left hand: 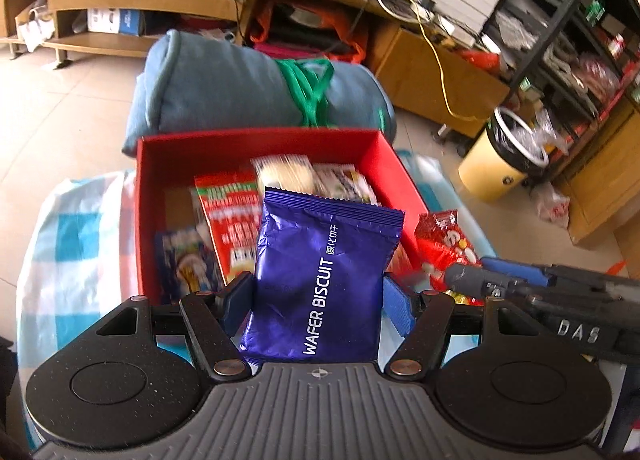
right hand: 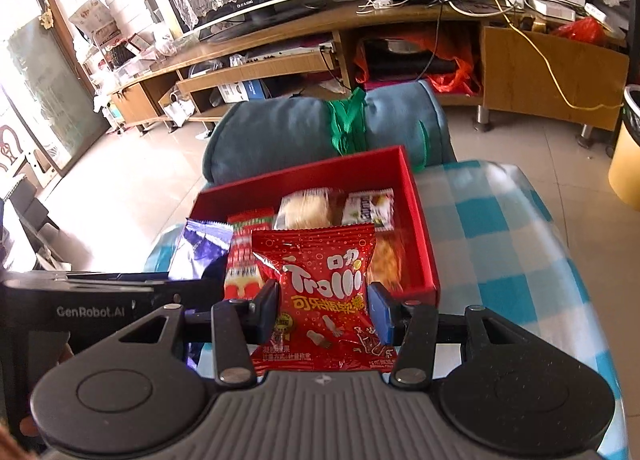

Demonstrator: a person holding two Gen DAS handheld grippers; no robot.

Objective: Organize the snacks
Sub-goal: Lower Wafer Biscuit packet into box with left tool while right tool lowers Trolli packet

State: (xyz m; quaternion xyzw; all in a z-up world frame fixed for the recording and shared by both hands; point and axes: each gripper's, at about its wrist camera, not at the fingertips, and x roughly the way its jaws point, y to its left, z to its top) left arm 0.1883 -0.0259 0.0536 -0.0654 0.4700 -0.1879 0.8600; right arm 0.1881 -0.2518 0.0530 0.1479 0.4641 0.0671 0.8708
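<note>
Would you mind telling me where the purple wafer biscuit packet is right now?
The purple wafer biscuit packet is clamped in the left gripper, held just in front of the red box, left of the red gummy packet.

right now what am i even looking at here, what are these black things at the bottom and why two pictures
Each picture comes from a camera mounted on a handheld two-finger tool; a person carries one in each hand. The black parts at the bottom are the tool's own body and fingers.

The left tool grips a purple wafer pack. The right tool grips a red Trolli bag. Each tool also shows at the edge of the other's picture.

Ahead, on a blue checked cloth, sits a red box already holding several snack packs. Behind it lies a rolled blue cushion, then a TV cabinet.
</note>
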